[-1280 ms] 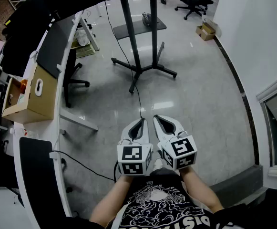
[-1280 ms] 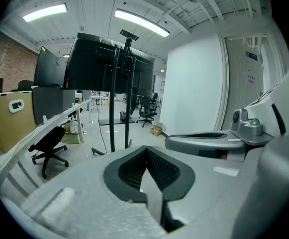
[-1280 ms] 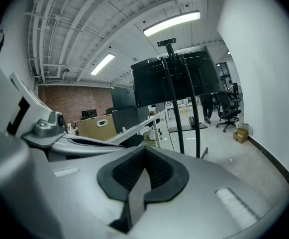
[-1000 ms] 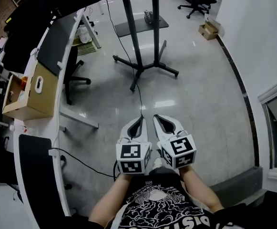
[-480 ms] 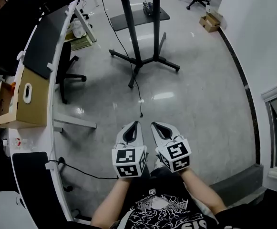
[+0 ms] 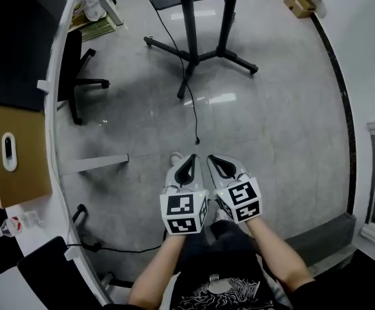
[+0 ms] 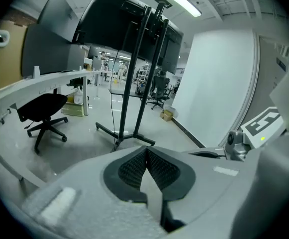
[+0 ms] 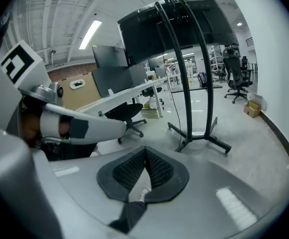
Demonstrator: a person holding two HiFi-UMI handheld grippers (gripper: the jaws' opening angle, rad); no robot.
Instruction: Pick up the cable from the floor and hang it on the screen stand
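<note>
At the person's front, left gripper [image 6: 189,163] and right gripper [image 6: 217,163] sit side by side, both jaws pressed together, nothing between. Just ahead of the jaws, cable [image 6: 197,139] lies on floor [image 6: 277,128], apart from them. Beyond stands the stand [image 6: 188,18].

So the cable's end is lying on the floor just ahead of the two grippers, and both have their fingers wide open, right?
Not open: the cable end lies on the floor just ahead of the left gripper and right gripper, but both have their fingers closed together, empty. The left gripper view and right gripper view show it.
</note>
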